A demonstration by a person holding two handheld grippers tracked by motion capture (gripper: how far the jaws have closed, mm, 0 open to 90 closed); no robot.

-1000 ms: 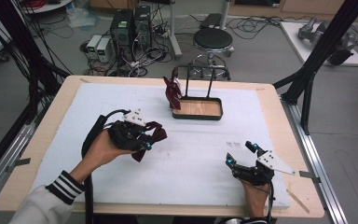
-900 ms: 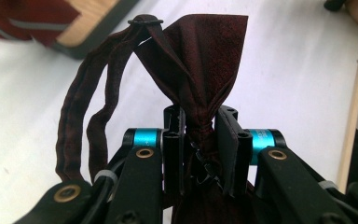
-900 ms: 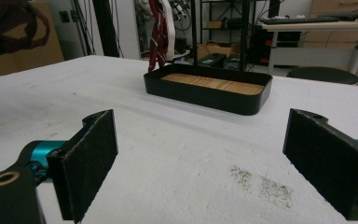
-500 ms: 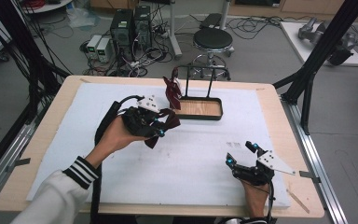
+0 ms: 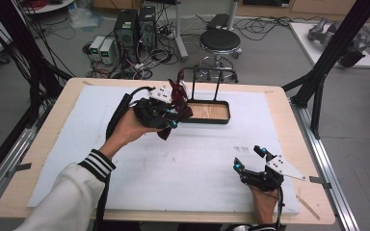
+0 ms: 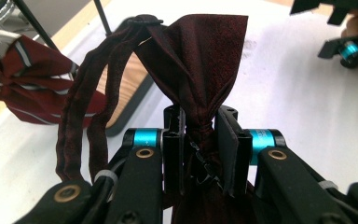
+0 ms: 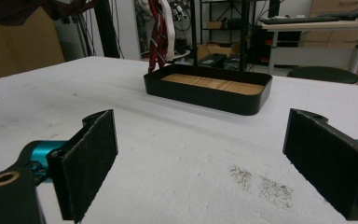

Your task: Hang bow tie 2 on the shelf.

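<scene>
Left hand-held gripper (image 5: pixel 172 121) clamped on dark red bow tie (image 6: pixel 200 70) at its knot, aloft beside rack tray (image 5: pixel 224 119) already bearing striped bow tie (image 6: pixel 23 81), hanging apparently pending; right hand-held gripper (image 5: pixel 249 159) wide open, empty on counter (image 5: pixel 279 96).

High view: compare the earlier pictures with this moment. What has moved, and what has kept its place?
The left gripper, clamped on the dark red bow tie, has carried it up the picture and rightwards, to the stand's tray. The right gripper, its jaws open, the tray and the striped bow tie hanging on the stand have not moved.
</scene>
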